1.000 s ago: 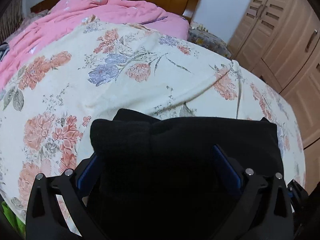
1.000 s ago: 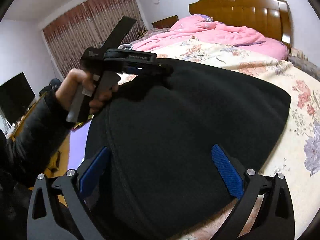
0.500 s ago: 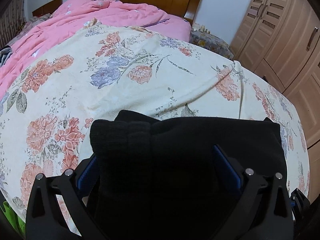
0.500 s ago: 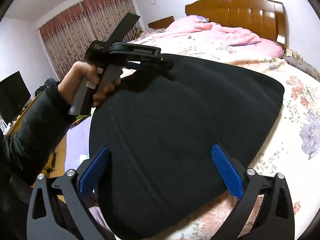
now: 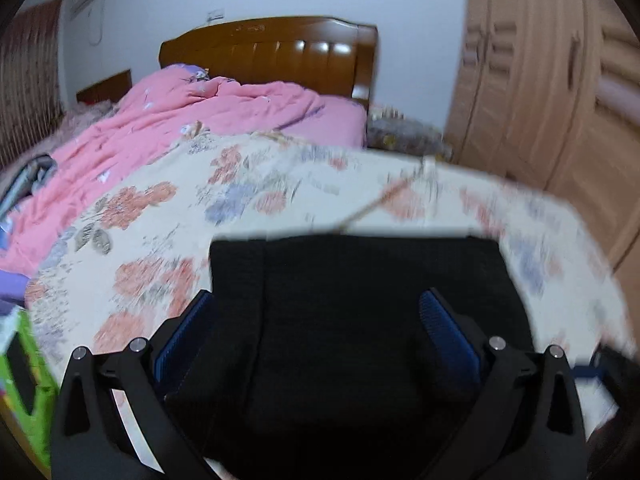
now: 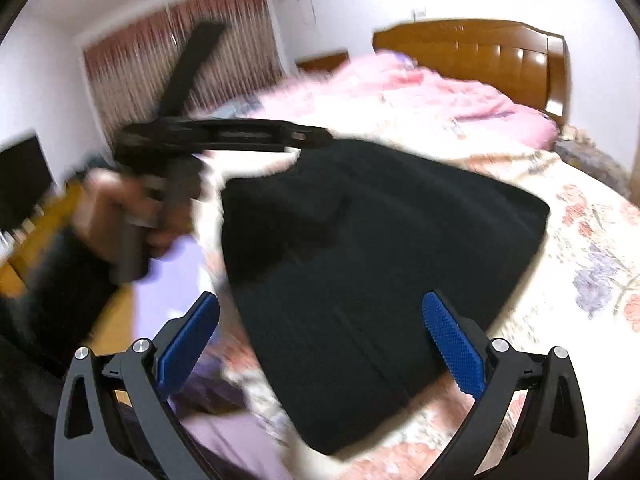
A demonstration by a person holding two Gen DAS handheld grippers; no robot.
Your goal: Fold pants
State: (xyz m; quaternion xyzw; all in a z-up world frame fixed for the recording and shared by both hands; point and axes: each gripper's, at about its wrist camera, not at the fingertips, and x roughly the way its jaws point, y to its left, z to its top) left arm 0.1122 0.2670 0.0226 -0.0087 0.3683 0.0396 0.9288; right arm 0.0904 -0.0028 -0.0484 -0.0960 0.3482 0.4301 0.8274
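The black pants (image 5: 352, 320) lie folded into a flat packet on the floral bedspread (image 5: 200, 208). In the left wrist view my left gripper (image 5: 316, 328) is open, its blue pads on either side of the pants' near edge. In the right wrist view the pants (image 6: 380, 264) lie ahead and my right gripper (image 6: 320, 332) is open and empty over their near corner. The left gripper (image 6: 224, 136) shows there too, held in a hand at the pants' far left corner. Both views are blurred by motion.
A pink quilt (image 5: 192, 120) and a wooden headboard (image 5: 272, 52) lie at the far end of the bed. Wooden wardrobe doors (image 5: 560, 80) stand on the right. Curtains (image 6: 180, 48) and a dark screen (image 6: 20, 176) are to the left. A green box (image 5: 24, 376) sits off the bed's near left.
Both grippers have pulled back and tilted up, so more of the room shows. The pants have settled flatter on the bed and the right gripper sits further from them.
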